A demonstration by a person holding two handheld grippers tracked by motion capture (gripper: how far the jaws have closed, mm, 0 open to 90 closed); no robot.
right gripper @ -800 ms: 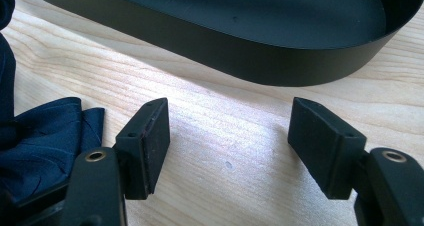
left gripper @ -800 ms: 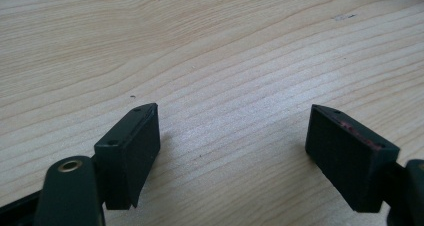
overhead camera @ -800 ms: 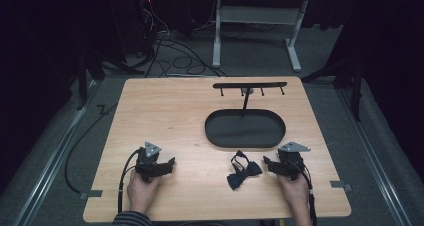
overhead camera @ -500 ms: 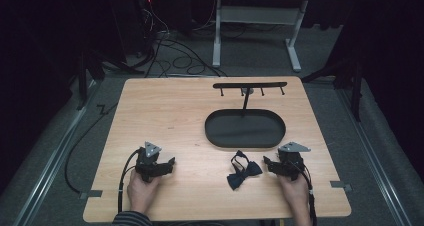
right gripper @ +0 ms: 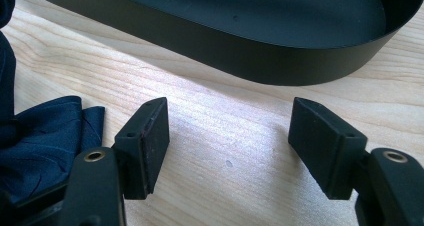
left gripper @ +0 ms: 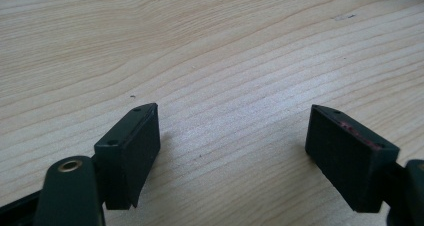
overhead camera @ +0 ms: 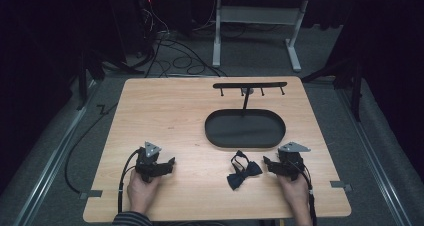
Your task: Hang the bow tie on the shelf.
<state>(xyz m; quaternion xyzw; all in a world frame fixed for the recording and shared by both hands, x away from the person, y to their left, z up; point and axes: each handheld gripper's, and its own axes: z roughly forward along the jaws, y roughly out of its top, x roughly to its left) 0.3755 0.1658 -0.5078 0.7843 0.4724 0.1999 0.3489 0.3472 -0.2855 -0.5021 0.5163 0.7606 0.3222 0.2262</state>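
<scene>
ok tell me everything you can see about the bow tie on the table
The bow tie is dark navy, of soft creased cloth, and lies flat on the wooden table near its front edge, with a thin strap looped at its far end. It sits just in front of the black oval tray, apart from it, and just left of the right gripper, whose open jaws hold nothing. In the right gripper view its folds lie beside the left jaw.

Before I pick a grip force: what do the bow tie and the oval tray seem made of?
Bow tie: soft dark navy fabric, judging by its folds and creases. Oval tray: rigid, probably matte black painted metal, given its thin, even wall and faint sheen.
</scene>
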